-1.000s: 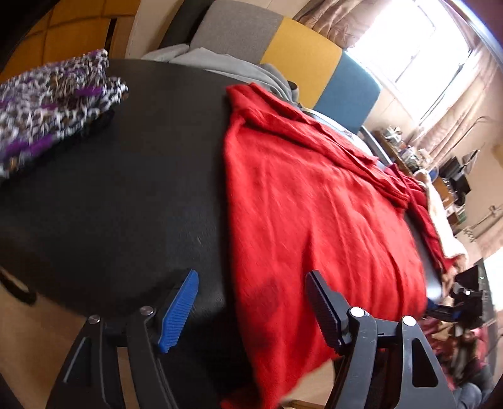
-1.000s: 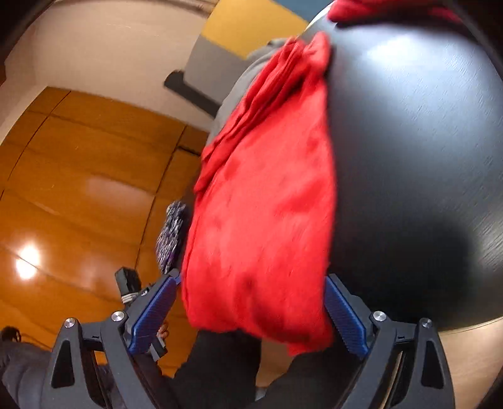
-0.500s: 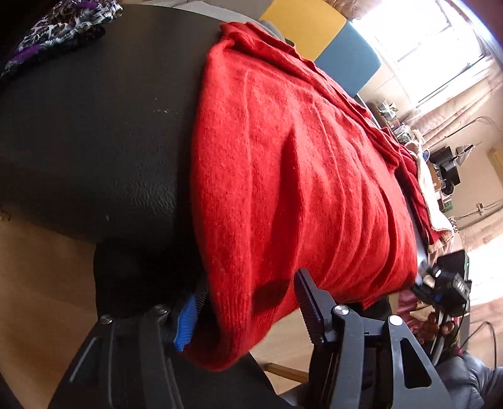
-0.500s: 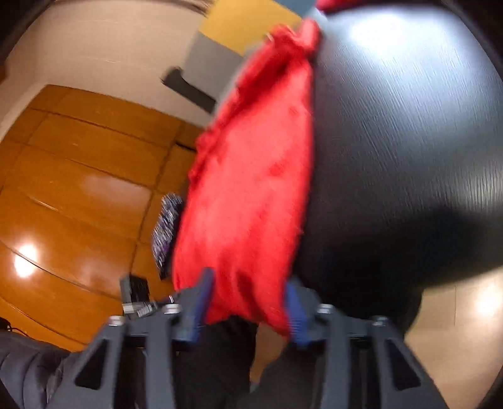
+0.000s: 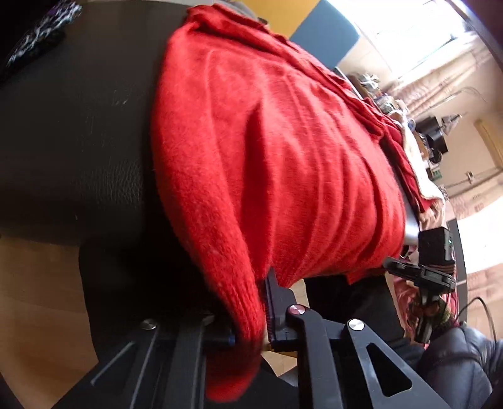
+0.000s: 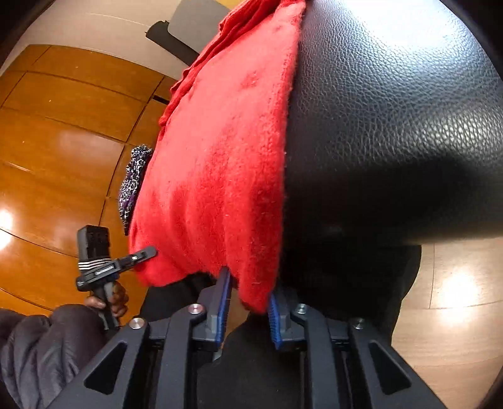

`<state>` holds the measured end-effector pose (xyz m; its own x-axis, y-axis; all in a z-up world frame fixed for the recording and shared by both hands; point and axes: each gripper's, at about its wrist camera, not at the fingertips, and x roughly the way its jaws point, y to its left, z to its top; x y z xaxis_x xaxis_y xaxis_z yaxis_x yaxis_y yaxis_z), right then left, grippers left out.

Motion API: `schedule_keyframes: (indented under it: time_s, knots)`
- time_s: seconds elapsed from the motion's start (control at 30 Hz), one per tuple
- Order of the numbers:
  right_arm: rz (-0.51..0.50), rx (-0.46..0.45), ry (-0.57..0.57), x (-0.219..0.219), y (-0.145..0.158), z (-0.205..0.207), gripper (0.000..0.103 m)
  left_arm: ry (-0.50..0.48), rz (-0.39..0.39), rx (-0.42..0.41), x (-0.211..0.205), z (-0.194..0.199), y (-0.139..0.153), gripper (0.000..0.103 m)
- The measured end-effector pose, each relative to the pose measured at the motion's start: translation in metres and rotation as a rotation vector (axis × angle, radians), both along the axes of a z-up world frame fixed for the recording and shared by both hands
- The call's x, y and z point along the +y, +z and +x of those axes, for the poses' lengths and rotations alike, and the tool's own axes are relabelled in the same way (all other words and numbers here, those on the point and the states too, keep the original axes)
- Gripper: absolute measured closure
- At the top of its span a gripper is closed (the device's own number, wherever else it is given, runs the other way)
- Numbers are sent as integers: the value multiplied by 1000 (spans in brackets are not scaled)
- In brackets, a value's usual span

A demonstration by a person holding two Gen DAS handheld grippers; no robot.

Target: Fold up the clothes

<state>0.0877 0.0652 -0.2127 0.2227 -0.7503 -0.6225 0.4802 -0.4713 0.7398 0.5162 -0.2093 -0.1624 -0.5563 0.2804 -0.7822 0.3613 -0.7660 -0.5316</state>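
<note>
A red knit sweater (image 5: 283, 151) lies across a black leather-topped table (image 5: 72, 141) and hangs over its near edge. My left gripper (image 5: 251, 317) is shut on the sweater's hem at one lower corner. The sweater also shows in the right wrist view (image 6: 217, 176), where my right gripper (image 6: 248, 302) is shut on the hem at the other corner, the cloth pinched between its blue pads (image 6: 223, 302). The left gripper also shows at the lower left of the right wrist view (image 6: 107, 267).
A purple leopard-print garment (image 5: 41, 28) lies at the table's far left. A grey, yellow and blue sofa back (image 5: 314, 28) stands behind the table. Wooden floor (image 6: 63, 126) surrounds the table (image 6: 393, 132). More clothes (image 5: 424, 188) are piled at the far right.
Both grippers moved in from open over the sweater's hanging edge and closed on its hem, one at each lower corner.
</note>
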Motion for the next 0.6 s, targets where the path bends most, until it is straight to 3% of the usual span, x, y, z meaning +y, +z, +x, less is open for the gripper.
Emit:
schedule_keyframes:
  time_s: [0.1,0.33,0.43,0.6]
  knots:
    - [-36,9,-24,-6,11,-1,92,-24,25,37,-1,4,11,93]
    - [-322,6,-4,-17,78,2,93,-47,169,211,-20,1,56,94]
    - [-334,-10,-7,-29,81,-6,93,-39,198,264,-29,-9,71,94]
    - [-446,-23,-49,-40,93,-38,94,-36,230,363,-50,-26,97,94]
